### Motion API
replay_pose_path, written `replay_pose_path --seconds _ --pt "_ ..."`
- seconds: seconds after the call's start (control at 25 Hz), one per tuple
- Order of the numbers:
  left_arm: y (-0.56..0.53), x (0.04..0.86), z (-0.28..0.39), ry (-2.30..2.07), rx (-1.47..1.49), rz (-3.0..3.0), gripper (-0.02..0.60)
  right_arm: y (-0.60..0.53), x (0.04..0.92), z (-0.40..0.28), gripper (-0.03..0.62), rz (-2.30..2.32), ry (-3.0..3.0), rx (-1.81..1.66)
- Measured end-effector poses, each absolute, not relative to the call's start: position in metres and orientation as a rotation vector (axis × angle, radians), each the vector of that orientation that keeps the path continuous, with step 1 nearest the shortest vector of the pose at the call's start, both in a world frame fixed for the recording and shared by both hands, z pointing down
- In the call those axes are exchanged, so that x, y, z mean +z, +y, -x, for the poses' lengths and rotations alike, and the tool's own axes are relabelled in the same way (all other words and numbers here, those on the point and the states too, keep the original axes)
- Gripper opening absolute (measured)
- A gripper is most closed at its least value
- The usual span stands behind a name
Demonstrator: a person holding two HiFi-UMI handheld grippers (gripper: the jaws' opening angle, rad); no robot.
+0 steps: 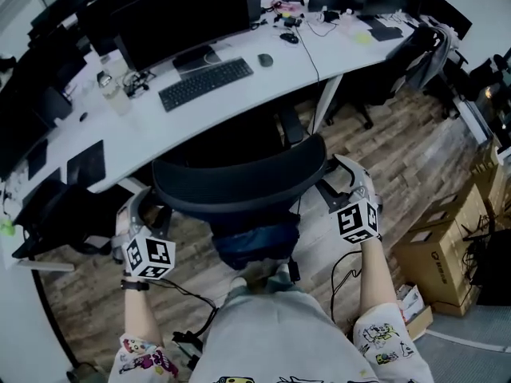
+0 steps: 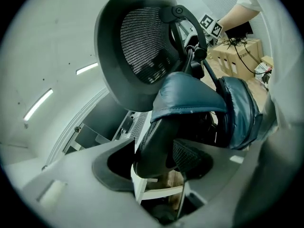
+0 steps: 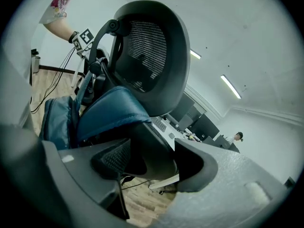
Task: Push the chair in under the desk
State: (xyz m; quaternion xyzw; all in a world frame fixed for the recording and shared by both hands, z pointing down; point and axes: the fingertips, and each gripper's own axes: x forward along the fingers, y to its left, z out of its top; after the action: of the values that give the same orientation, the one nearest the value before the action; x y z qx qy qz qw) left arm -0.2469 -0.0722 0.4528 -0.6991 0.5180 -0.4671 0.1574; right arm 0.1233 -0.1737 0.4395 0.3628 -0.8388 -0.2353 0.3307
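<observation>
A black mesh office chair (image 1: 239, 183) stands just in front of the white curved desk (image 1: 263, 94), its seat partly under the desk edge. A blue jacket (image 1: 255, 244) hangs over its back. My left gripper (image 1: 144, 206) is at the chair's left side and my right gripper (image 1: 347, 178) at its right side. In the left gripper view the left gripper (image 2: 154, 167) is shut on a black bar of the chair's frame (image 2: 152, 146), below the oval headrest (image 2: 142, 46). In the right gripper view the right gripper (image 3: 147, 163) grips the matching bar (image 3: 152, 146) in the same way.
A keyboard (image 1: 205, 84), a mouse (image 1: 265, 59) and a monitor (image 1: 184, 18) sit on the desk. A white desk leg (image 1: 326, 106) stands to the chair's right. Cardboard boxes (image 1: 435, 254) are stacked on the wooden floor at the right. Another chair (image 1: 423, 54) is at the far right.
</observation>
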Motion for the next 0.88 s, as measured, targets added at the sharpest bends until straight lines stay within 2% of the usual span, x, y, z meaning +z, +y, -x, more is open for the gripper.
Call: replay_pose_path --seconds 0.88 --pt "-0.099 0.454 0.228 1.688 -1.387 1.915 0.264 -0.254 0.434 -0.123 0.285 -0.78 -2.309 -0.716"
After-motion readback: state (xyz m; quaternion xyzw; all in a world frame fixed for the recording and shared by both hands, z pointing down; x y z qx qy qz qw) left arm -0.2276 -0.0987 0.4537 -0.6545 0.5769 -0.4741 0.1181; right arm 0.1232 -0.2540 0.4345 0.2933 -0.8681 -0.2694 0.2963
